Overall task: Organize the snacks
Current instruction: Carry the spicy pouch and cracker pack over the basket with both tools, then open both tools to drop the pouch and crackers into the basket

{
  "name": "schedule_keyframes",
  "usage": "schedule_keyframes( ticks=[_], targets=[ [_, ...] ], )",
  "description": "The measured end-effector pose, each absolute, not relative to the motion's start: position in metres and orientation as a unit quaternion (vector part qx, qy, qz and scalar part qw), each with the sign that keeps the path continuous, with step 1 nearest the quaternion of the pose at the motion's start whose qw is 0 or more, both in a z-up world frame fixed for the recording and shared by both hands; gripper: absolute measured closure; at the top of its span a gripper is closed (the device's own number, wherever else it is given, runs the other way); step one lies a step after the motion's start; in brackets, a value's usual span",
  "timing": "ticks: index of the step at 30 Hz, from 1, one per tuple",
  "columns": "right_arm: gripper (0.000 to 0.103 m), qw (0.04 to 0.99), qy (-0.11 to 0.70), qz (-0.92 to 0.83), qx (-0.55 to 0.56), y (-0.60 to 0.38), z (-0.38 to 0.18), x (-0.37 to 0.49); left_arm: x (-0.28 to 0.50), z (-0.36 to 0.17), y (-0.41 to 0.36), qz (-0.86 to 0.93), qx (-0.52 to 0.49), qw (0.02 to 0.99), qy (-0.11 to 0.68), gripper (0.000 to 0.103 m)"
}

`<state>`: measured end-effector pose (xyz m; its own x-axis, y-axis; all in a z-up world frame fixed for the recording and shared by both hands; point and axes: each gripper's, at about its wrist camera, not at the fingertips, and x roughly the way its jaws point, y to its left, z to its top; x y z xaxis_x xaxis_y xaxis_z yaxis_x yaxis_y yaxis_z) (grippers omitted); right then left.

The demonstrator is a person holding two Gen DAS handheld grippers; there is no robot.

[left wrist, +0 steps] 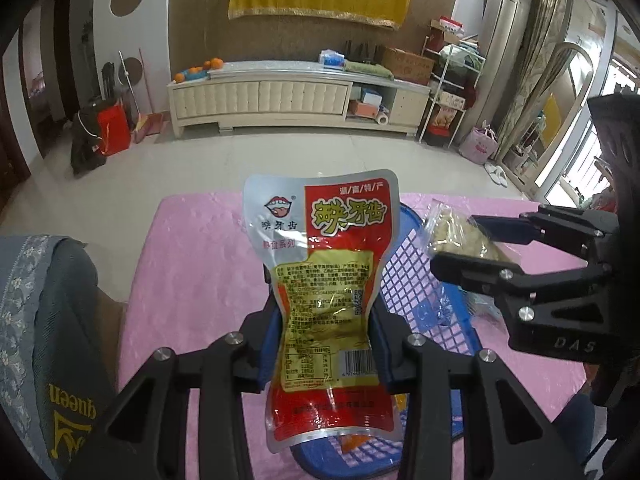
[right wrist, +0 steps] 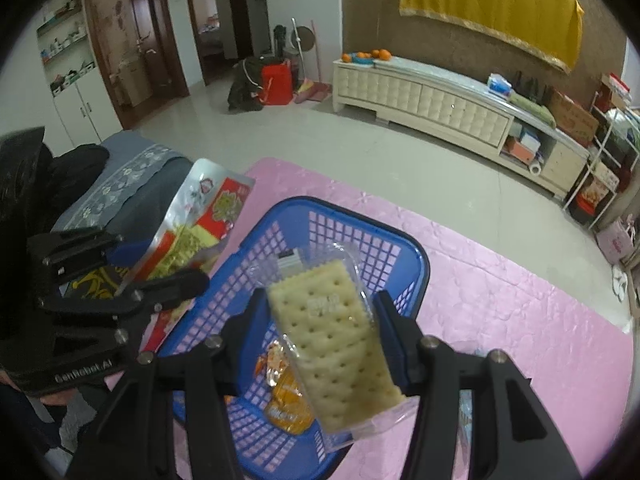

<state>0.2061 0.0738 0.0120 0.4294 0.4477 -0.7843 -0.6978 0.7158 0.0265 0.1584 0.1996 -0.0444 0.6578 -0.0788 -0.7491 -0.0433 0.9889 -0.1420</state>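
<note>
My left gripper (left wrist: pixel 326 320) is shut on a red, silver and yellow snack packet (left wrist: pixel 324 264), which it holds upright over the near rim of a blue plastic basket (left wrist: pixel 420 280). Over the same basket (right wrist: pixel 360 216), my right gripper (right wrist: pixel 320 312) is shut on a pack of pale crackers in clear wrap (right wrist: pixel 336 332). An orange wrapped snack (right wrist: pixel 284 392) lies in the basket under the crackers. Each gripper shows in the other's view: the right gripper (left wrist: pixel 452 242) with the crackers (left wrist: pixel 444 224), and the left gripper (right wrist: pixel 168 266) with the packet (right wrist: pixel 200 224).
The basket stands on a table with a pink cloth (right wrist: pixel 500 320). A grey seat with an embroidered cover (left wrist: pixel 40 320) adjoins the table's left side. Beyond lie a tiled floor and a long cream cabinet (left wrist: pixel 260 96) against the far wall.
</note>
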Motion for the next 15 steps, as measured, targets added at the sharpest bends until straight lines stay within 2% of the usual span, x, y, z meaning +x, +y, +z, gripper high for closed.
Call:
schedule_keyframes(
  ticks=[11,13,15],
  targets=[
    [0.045,0.833,0.410,0.332,-0.168,0.087,-0.003,0.238,0.186,-0.060,0.203,-0.016,-0.071,0.905,0.419,0.063],
    [0.045,0.833,0.410,0.331,-0.168,0.090,-0.004,0.243,0.190,-0.060,0.205,-0.015,-0.069,0.907,0.416,0.057],
    [0.043,0.835,0.410,0.325,-0.171,0.092,-0.006,0.247,0.194,-0.061,0.206,-0.013,-0.072,0.908,0.413,0.042]
  ],
)
